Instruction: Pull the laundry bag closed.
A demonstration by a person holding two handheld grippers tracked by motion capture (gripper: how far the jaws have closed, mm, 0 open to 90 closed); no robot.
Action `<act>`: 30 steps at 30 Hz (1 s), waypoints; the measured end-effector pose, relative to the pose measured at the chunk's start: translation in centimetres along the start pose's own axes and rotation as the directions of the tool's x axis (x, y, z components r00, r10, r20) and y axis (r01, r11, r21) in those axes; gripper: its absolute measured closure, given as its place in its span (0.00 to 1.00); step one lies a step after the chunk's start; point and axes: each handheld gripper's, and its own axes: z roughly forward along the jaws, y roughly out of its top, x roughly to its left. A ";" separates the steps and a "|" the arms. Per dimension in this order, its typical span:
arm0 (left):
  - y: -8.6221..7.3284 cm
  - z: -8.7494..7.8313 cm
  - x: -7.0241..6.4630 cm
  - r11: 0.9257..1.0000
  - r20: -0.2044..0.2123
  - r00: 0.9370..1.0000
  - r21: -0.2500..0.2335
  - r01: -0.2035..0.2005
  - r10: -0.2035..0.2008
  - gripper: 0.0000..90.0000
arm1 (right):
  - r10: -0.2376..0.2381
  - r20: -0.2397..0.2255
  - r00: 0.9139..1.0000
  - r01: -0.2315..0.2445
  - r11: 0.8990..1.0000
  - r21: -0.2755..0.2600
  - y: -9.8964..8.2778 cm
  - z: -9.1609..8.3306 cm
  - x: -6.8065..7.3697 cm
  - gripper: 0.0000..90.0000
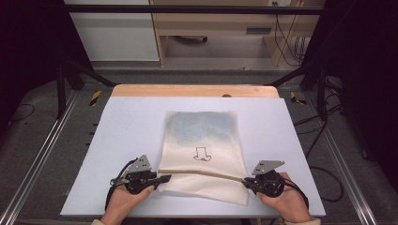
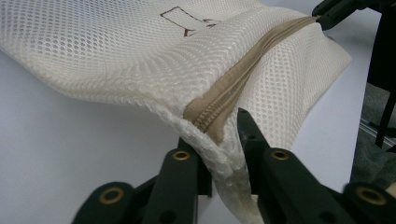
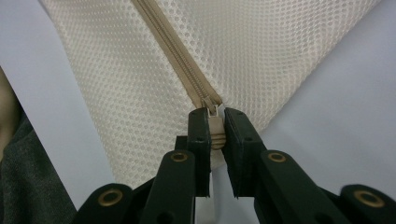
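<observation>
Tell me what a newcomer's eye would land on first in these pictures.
First, the cream mesh bag lying mid-table on the pale table, with a small dark drawing on it. Next, the tan zipper stretched across its near end between the two grippers: the left gripper pinches the bag's corner, the right gripper clamps the zipper pull.

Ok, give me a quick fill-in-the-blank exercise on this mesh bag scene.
1. The right tongs pinch the zipper's ____.
2. The left tongs grip the mesh bag at the zipper's opposite ____.
3. The bag lies on a pale ____ whose bare surface surrounds it.
4. The bag's mesh is ____ in colour.

Missing words: pull tab; end; table; cream
</observation>
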 end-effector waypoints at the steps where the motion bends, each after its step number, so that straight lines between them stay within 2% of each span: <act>1: 0.0 0.0 0.0 1.000 0.000 1.000 0.000 0.000 0.000 0.85 | 0.000 0.000 1.000 0.000 1.000 0.000 0.0 0.0 0.0 0.90; 3: 0.0 0.0 0.0 1.000 -0.005 1.000 0.004 0.006 -0.006 0.76 | 0.008 -0.009 1.000 -0.008 1.000 -0.012 0.0 0.1 0.0 0.81; 4: 0.0 0.0 0.0 1.000 -0.005 1.000 0.004 0.006 -0.006 0.70 | 0.008 -0.009 1.000 -0.008 1.000 -0.012 0.0 0.1 0.0 0.81; 5: -0.1 -0.1 0.0 1.000 -0.023 0.999 0.004 0.031 -0.031 0.60 | 0.017 -0.017 1.000 -0.018 0.999 -0.038 0.1 0.1 0.0 0.69; 7: -0.1 -0.5 0.1 0.999 -0.055 0.998 -0.007 0.043 -0.043 0.51 | 0.018 -0.005 1.000 -0.019 0.997 -0.074 0.3 0.0 0.1 0.56; 8: -0.1 -0.5 0.1 0.999 -0.055 0.998 -0.007 0.043 -0.043 0.45 | 0.021 0.001 1.000 -0.021 0.995 -0.096 0.5 -0.2 0.1 0.51; 9: -0.2 -0.8 0.1 0.999 -0.067 0.996 -0.016 0.050 -0.051 0.45 | 0.021 0.001 1.000 -0.021 0.995 -0.096 0.5 -0.2 0.1 0.51; 10: -0.2 -1.1 0.2 0.998 -0.068 0.996 -0.026 0.059 -0.061 0.38 | 0.019 0.013 1.000 -0.017 0.992 -0.125 0.6 -0.3 0.1 0.43; 11: -0.3 -1.8 0.3 0.997 -0.107 0.992 -0.042 0.060 -0.064 0.27 | 0.034 0.042 0.999 -0.026 0.984 -0.178 0.8 -0.5 0.0 0.33; 12: -0.4 -2.4 0.5 0.997 -0.146 0.987 -0.051 0.055 -0.062 0.23 | 0.043 0.065 0.997 -0.030 0.980 -0.195 0.9 -0.7 -0.1 0.27; 13: -0.5 -2.8 0.7 0.997 -0.162 0.985 -0.060 0.058 -0.067 0.19 | 0.055 0.113 0.992 -0.028 0.973 -0.229 0.8 -0.9 -0.2 0.23; 14: -0.5 -3.3 1.0 0.995 -0.186 0.980 -0.071 0.064 -0.076 0.16 | 0.066 0.135 0.989 -0.031 0.968 -0.248 0.8 -1.2 -0.4 0.21; 17: -0.4 -4.6 1.9 0.992 -0.251 0.964 -0.112 0.057 -0.084 0.12 | 0.123 0.197 0.973 -0.055 0.946 -0.319 0.6 -2.1 -1.2 0.16; 18: -0.4 -4.6 1.9 0.992 -0.251 0.964 -0.112 0.057 -0.084 0.11 | 0.140 0.214 0.967 -0.059 0.937 -0.344 0.5 -2.5 -1.5 0.14; 19: -0.4 -5.3 2.5 0.990 -0.284 0.955 -0.135 0.048 -0.085 0.11 | 0.154 0.232 0.960 -0.061 0.928 -0.367 0.3 -2.8 -1.8 0.13; 20: -0.4 -5.3 2.5 0.990 -0.284 0.955 -0.135 0.048 -0.085 0.11 | 0.154 0.232 0.960 -0.061 0.928 -0.367 0.3 -2.8 -1.8 0.13; 21: -0.4 -5.6 2.7 0.990 -0.296 0.952 -0.138 0.042 -0.081 0.11 | 0.185 0.245 0.952 -0.073 0.912 -0.404 0.0 -3.4 -2.3 0.10; 22: -0.4 -5.9 3.0 0.989 -0.311 0.947 -0.144 0.038 -0.082 0.11 | 0.185 0.245 0.952 -0.073 0.912 -0.404 0.0 -3.4 -2.3 0.10; 23: -0.4 -6.2 3.3 0.988 -0.324 0.943 -0.149 0.029 -0.076 0.10 | 0.195 0.254 0.947 -0.076 0.907 -0.415 -0.1 -3.6 -2.5 0.09; 24: -0.5 -6.5 3.6 0.988 -0.335 0.939 -0.151 0.020 -0.070 0.10 | 0.215 0.260 0.941 -0.090 0.903 -0.421 -0.3 -3.7 -2.8 0.07; 25: -0.6 -6.8 3.8 0.989 -0.355 0.933 -0.150 0.008 -0.061 0.09 | 0.231 0.258 0.938 -0.107 0.902 -0.418 -0.4 -3.8 -3.0 0.06; 26: -0.6 -7.0 4.0 0.989 -0.367 0.929 -0.150 0.000 -0.056 0.08 | 0.246 0.281 0.928 -0.111 0.900 -0.422 -0.7 -3.8 -3.3 0.06; 27: -0.7 -7.5 4.5 0.987 -0.381 0.923 -0.161 -0.003 -0.059 0.08 | 0.250 0.287 0.925 -0.111 0.899 -0.423 -0.9 -3.8 -3.5 0.06; 30: -0.9 -8.1 5.1 0.984 -0.390 0.919 -0.176 -0.024 -0.047 0.07 | 0.264 0.301 0.916 -0.118 0.897 -0.426 -1.2 -3.9 -3.8 0.06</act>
